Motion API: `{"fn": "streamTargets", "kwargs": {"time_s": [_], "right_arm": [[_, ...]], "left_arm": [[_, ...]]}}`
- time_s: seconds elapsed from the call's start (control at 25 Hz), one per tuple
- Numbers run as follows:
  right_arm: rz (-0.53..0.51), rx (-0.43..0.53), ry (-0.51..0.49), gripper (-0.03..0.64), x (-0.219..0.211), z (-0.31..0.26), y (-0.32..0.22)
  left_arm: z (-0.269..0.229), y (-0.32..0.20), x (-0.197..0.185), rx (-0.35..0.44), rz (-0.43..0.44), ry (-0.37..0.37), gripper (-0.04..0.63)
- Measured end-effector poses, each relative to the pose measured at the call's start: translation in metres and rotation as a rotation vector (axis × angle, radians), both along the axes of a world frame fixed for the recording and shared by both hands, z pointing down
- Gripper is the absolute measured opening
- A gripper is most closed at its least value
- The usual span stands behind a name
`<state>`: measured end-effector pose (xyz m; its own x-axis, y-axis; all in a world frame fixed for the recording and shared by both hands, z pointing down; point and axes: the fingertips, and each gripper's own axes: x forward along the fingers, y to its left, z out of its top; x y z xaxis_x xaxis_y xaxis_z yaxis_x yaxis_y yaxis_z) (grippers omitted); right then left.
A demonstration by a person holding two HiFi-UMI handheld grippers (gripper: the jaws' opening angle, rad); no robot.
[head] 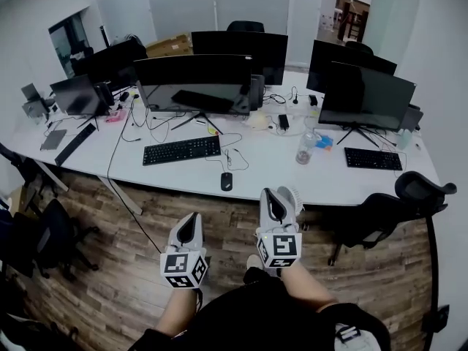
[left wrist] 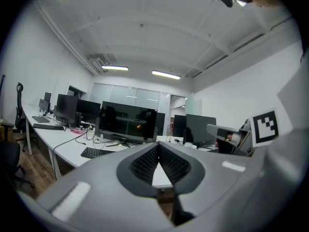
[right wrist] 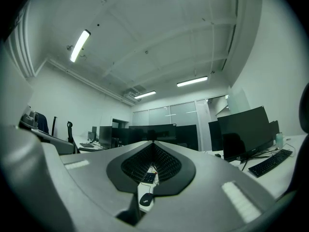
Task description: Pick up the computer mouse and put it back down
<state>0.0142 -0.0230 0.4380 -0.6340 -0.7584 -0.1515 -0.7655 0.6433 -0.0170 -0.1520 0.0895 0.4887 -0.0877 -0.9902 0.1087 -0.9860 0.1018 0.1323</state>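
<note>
At the far left of the head view, a dark office chair (head: 45,234) stands on the wooden floor (head: 110,284) beside the long white table (head: 183,178). A small monitor (head: 77,96) sits on the table's left end, with a flat black keyboard (head: 75,144) lying at its 6 o'clock.

Further right stands a wide curved monitor (head: 194,85). A second black keyboard (head: 181,151) lies at its 6 o'clock. The computer mouse (head: 227,181) rests on the table near the front edge, at about 4 o'clock from that keyboard and apart from it, with its cable running back towards the monitors.

The left tool (head: 193,218) is held over the floor, short of the table, with the mouse at its 1 o'clock. In the left gripper view its jaws meet at the tips and nothing is between them. The right tool (head: 273,196) is just beside the table edge, with the mouse between its 9 and 10 o'clock and not touching it. In the right gripper view its jaws are likewise closed tip to tip and empty, and the mouse (right wrist: 146,199) shows on the table below them.

To the right stands a clear bottle (head: 306,148), then another monitor (head: 365,95) with a third keyboard (head: 373,159) at its 6 o'clock. A black chair (head: 420,190) stands off the table's right end.
</note>
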Motion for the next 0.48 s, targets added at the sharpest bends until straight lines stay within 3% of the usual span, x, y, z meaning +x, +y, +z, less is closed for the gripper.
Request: {"fn": "streamTargets", "kwargs": {"time_s": [0.48], "right_arm": [[-0.012,-0.006,0.021,-0.003,-0.035,-0.007,-0.136]], "left_arm": [[-0.003,-0.144,-0.035,-0.013,0.018,0.034,0.054]]}}
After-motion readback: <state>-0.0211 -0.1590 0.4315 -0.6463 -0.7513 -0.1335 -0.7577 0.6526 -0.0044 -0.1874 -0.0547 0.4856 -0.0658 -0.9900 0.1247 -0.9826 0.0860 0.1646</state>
